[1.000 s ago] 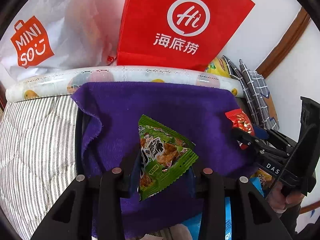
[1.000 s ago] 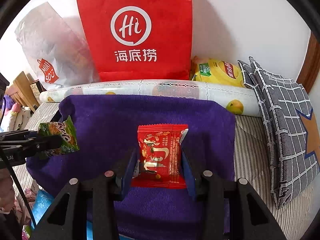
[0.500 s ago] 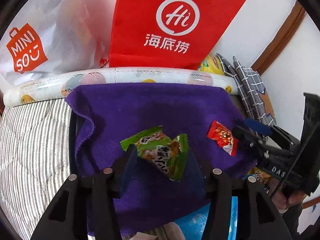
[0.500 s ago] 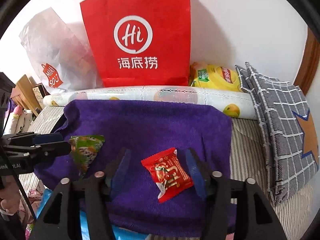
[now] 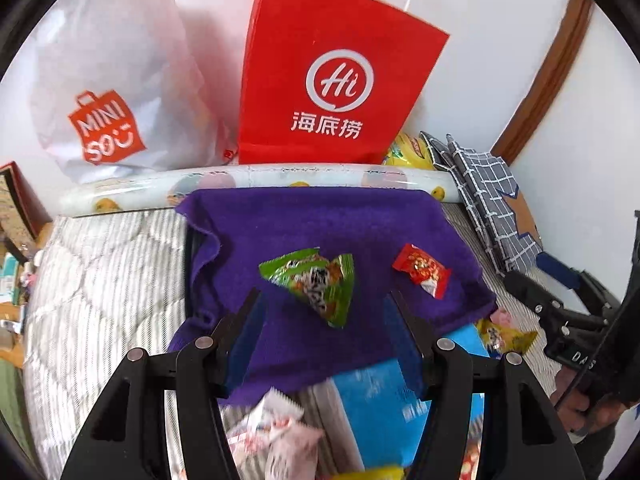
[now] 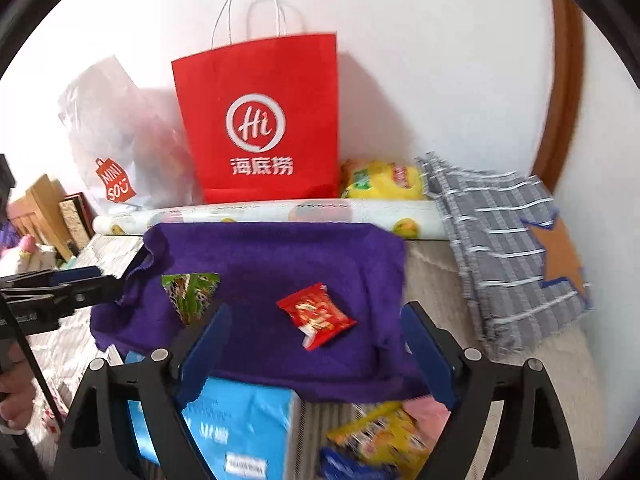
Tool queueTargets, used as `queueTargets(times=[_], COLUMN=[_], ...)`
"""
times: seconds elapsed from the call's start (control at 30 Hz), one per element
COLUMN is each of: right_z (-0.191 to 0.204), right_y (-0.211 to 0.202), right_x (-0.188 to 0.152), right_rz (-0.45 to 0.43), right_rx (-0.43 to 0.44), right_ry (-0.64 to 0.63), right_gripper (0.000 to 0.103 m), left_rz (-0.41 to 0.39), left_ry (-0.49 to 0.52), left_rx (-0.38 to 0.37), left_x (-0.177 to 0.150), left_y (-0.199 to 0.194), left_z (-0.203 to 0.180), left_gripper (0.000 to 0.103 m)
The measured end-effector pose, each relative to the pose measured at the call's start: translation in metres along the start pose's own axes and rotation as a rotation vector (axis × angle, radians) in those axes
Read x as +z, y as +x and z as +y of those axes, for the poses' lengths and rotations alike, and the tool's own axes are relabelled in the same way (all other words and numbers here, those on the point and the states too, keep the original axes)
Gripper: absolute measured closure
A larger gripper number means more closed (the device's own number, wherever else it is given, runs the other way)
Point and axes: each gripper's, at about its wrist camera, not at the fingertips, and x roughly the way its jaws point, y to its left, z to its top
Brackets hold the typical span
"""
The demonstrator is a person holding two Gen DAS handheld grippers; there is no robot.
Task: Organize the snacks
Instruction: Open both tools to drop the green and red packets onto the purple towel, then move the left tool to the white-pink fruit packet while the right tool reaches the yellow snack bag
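A green triangular snack packet (image 5: 316,280) lies loose on the purple towel (image 5: 320,220). My left gripper (image 5: 323,300) hangs above and behind it with its jaws opening, and its pads touch nothing. A red snack packet (image 6: 316,314) lies on the same towel (image 6: 280,248) to the right of the green packet (image 6: 190,294). My right gripper (image 6: 317,312) is above it, jaws opening wide, clear of the packet. The left wrist view shows the red packet (image 5: 422,272), with the right gripper (image 5: 560,304) at the right edge.
A red paper bag (image 5: 340,80), a white plastic bag (image 5: 108,92) and a rolled patterned mat (image 5: 256,178) line the wall behind the towel. A checked cushion (image 6: 512,248) and a yellow chip bag (image 6: 382,180) sit right. A blue box (image 6: 240,428) and loose snacks (image 5: 276,432) lie near me.
Both grippers let go of their packets, which now lie on the towel. Both have pulled back and upward, and their jaws have spread wider.
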Motion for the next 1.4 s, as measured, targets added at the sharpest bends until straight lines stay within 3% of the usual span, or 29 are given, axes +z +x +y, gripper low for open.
queueTargets(times=[0.27, 0.4, 0.6, 0.97, 1.17, 1.4], right_z=[0.007, 0.006, -0.016, -0.060, -0.077, -0.098], right_y=[-0.047, -0.066, -0.078, -0.065, -0.044, -0.023], right_x=[-0.022, -0.041, -0.072, -0.121, -0.136, -0.135], right_rz=[-0.036, -0.075, -0.102, 0.003, 0.043, 0.064], right_rx=[-0.028, -0.032, 0.000, -0.094, -0.113, -0.102], right_ry=[-0.041, -0.038, 0.039, 0.117, 0.155, 0.211], right_gripper=[0.014, 0.014, 0.014, 0.014, 0.030, 0.037], left_rz=[-0.086, -0.130, -0.135, -0.085, -0.063, -0.049], left_ry=[-0.036, -0.037, -0.060, -0.088, -0.109, -0.134], left_rx=[-0.021, 0.028, 0.077, 0.078, 0.080, 0.035], left_x=[-0.031, -0.053, -0.082, -0.122, -0.128, -0.122], left_y=[-0.052, -0.069, -0.074, -0.069, -0.061, -0.053], left_z=[-0.001, 0.002, 0.018, 0.039, 0.048, 0.051], left_gripper=[0.042, 0.042, 0.042, 0.042, 0.042, 0.042])
